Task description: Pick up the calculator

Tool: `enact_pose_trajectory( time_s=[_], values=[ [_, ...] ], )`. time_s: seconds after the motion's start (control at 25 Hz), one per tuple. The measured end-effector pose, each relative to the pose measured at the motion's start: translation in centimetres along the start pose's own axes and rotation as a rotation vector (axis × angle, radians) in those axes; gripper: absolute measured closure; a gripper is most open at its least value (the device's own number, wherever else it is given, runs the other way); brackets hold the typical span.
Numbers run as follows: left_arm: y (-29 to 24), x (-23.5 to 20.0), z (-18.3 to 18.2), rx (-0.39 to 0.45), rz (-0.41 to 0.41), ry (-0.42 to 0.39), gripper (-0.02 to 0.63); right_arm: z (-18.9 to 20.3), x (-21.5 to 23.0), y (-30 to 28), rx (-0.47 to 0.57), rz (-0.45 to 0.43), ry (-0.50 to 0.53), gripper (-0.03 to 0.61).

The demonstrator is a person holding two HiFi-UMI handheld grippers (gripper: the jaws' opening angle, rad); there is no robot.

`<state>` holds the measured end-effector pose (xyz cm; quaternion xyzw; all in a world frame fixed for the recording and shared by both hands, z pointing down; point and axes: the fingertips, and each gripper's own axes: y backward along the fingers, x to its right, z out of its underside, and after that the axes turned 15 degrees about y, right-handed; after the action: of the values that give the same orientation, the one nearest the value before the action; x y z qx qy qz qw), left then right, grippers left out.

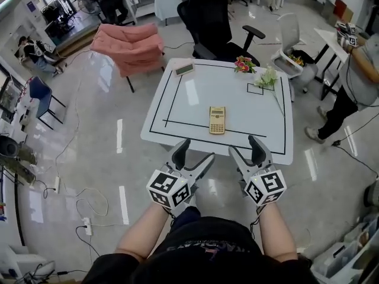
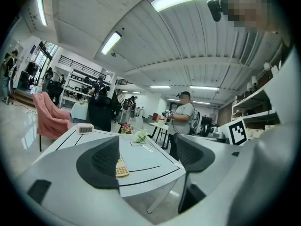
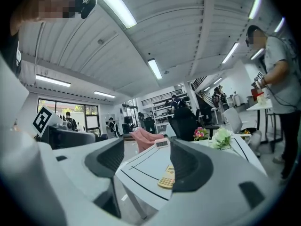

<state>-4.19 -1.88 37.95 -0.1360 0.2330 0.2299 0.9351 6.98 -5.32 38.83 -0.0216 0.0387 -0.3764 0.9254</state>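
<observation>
A yellow calculator (image 1: pixel 217 120) lies flat near the front middle of the white table (image 1: pixel 177 120), inside its black outline. Both grippers hang in the air just short of the table's near edge. My left gripper (image 1: pixel 196 153) stands open and empty, pointing at the table from the lower left. My right gripper (image 1: pixel 247 147) is open and empty too, a little right of the calculator. In the left gripper view the calculator (image 2: pixel 122 169) peeks out beside the left jaw. In the right gripper view the calculator (image 3: pixel 166 179) shows between the jaws, farther off.
A small digital clock (image 1: pixel 184 69) sits at the table's far left corner; pink flowers (image 1: pixel 243 64) and white flowers (image 1: pixel 267 77) lie at the far right. A black office chair (image 1: pixel 213 19) and a pink-draped chair (image 1: pixel 129 45) stand behind. A person (image 1: pixel 355 81) stands at right.
</observation>
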Motion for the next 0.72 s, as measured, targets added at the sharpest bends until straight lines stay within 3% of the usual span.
enact_pose_trajectory(
  time_s=[0.72],
  values=[
    [-3.5,-11.2,-4.3,-0.101,0.156,0.074,0.245,2.4,-1.1,-11.5,-0.143,0.147,-0.018,0.287]
  ],
)
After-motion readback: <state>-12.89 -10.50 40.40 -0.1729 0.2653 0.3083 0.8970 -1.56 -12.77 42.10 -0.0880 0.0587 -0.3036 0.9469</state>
